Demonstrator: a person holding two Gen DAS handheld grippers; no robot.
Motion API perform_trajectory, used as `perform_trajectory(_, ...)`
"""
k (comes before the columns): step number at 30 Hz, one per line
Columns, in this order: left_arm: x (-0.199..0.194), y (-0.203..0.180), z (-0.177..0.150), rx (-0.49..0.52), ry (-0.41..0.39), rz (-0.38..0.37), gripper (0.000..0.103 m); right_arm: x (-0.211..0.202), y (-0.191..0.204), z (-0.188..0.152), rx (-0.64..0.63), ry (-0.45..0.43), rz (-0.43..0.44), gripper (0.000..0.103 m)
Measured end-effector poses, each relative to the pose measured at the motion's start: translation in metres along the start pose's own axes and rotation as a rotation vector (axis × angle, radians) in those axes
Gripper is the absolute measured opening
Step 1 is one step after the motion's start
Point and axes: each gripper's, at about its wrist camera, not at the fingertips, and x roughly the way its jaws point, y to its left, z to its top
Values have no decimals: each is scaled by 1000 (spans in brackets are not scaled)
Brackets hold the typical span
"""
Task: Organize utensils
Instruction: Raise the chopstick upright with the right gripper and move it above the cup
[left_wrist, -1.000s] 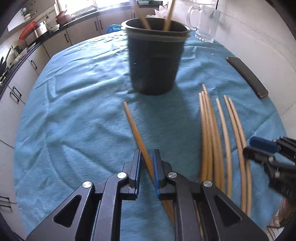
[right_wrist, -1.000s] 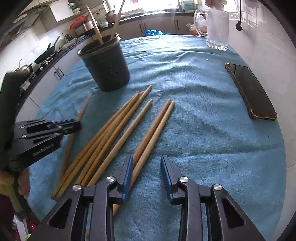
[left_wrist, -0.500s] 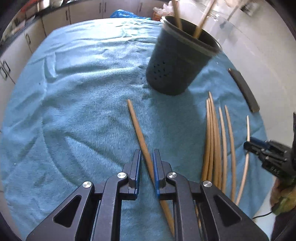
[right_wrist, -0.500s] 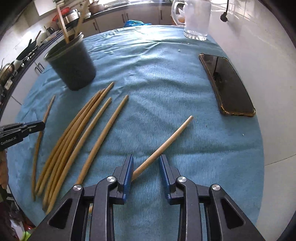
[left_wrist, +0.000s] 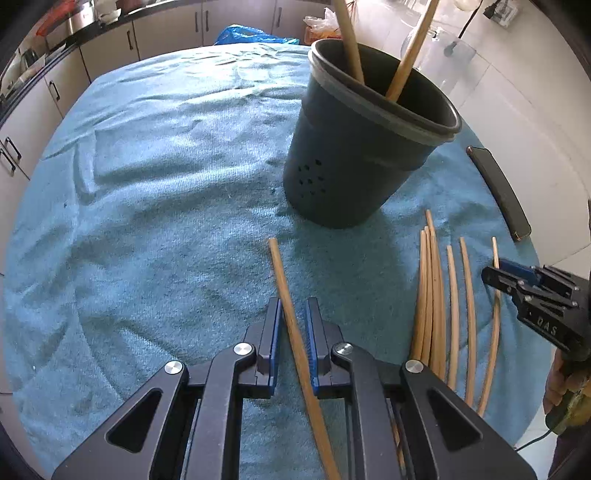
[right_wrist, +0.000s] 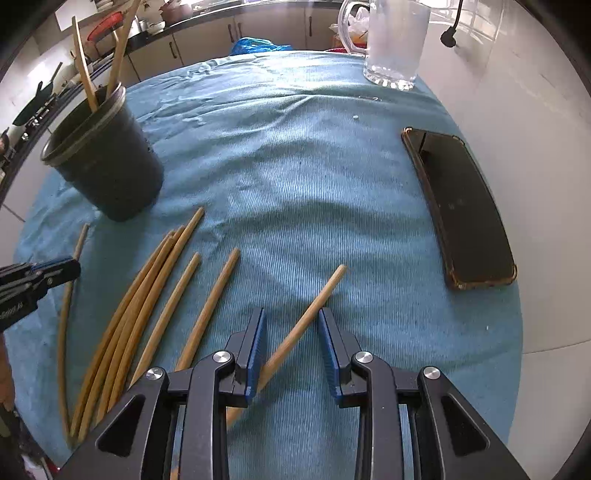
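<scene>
A dark utensil holder stands on the blue cloth with two chopsticks upright in it; it also shows in the right wrist view. My left gripper is shut on one wooden chopstick that points toward the holder. My right gripper is open, its jaws on either side of a slanted chopstick that rests against the left pad. Several more chopsticks lie in a fan on the cloth between the grippers, and show in the left wrist view.
A black phone lies at the cloth's right edge on the white counter. A glass jug stands at the back. The blue cloth covers the table. Kitchen cabinets run behind.
My left gripper has carried its chopstick closer to the holder. My right gripper pulled one chopstick away from the fan to the right, and its jaws now stand wider apart.
</scene>
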Motion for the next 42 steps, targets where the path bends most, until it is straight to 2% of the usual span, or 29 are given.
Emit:
perform_trajectory(3, 1, -3, 0, 14, -14, 26, 8, 4, 1, 6, 8, -24, -22, 30)
perform_trajectory(4, 1, -5, -1, 19, -22, 35, 7, 5, 2, 7, 8, -36, -32, 25)
perform_trajectory(5, 1, -10, -2, 22, -28, 41, 7, 5, 3, 8, 4, -49, -42, 14)
perform_trajectory(7, 0, -10, -3, 19, -31, 41, 6, 6, 4, 10, 6, -60, -45, 11)
perform_trajectory(9, -8, -13, -9, 13, -52, 42, 6, 4, -2, 9, 45, -69, -6, 6)
perform_trajectory(13, -36, -15, -13, 29, -135, 51, 6, -14, -12, 4, 86, -124, 47, 6)
perform_trajectory(19, -93, -25, -29, 51, -272, 49, 6, -60, -9, -9, 70, -232, 71, 6)
perform_trajectory(25, -138, -31, -53, 55, -369, 43, 6, -110, -3, -29, 44, -350, 96, 6)
perform_trajectory(34, -185, -35, -94, 57, -483, 56, 6, -167, 8, -64, 13, -493, 121, 7)
perform_trajectory(42, -217, -45, -127, 79, -554, 69, 6, -199, 17, -91, -25, -562, 135, 7)
